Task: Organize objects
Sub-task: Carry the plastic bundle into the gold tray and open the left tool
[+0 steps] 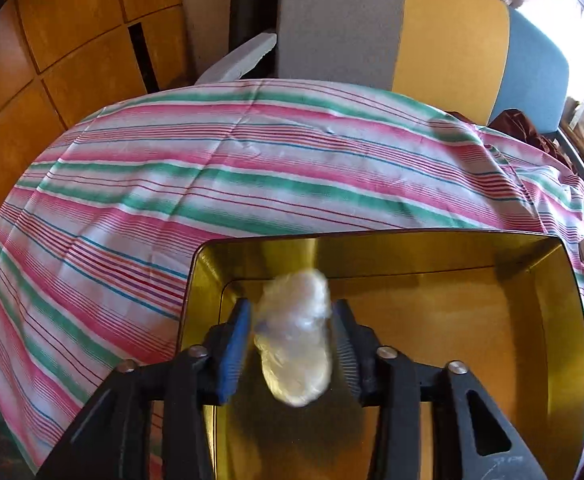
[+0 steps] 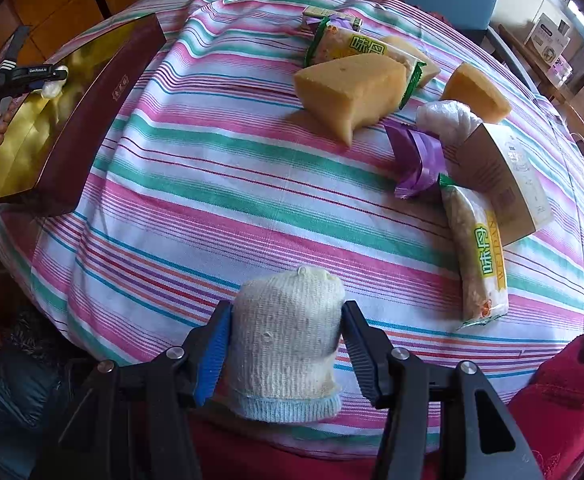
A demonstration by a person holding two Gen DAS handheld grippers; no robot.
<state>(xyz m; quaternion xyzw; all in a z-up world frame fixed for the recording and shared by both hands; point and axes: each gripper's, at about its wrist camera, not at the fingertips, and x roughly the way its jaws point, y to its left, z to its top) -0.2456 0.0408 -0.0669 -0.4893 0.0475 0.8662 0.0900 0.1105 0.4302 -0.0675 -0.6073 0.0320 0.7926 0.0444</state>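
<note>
left gripper (image 1: 292,336) spread; plastic bundle (image 1: 296,336) between pads, seemingly loose, above gold box (image 1: 564,304) | right gripper (image 2: 282,344) pinching sock (image 2: 286,344)

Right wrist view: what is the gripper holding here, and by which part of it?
The right gripper holds a cream knitted sock, bundled up, by its two opposite sides, above the pale blue cuff.

Left gripper (image 1: 292,340) hanging over the gold-lined box (image 1: 572,340), jaws apart with a blurry clear plastic bundle (image 1: 296,336) between them, small gaps either side. Striped tablecloth (image 1: 172,184) all around, grey chair back (image 1: 340,20) behind
</note>
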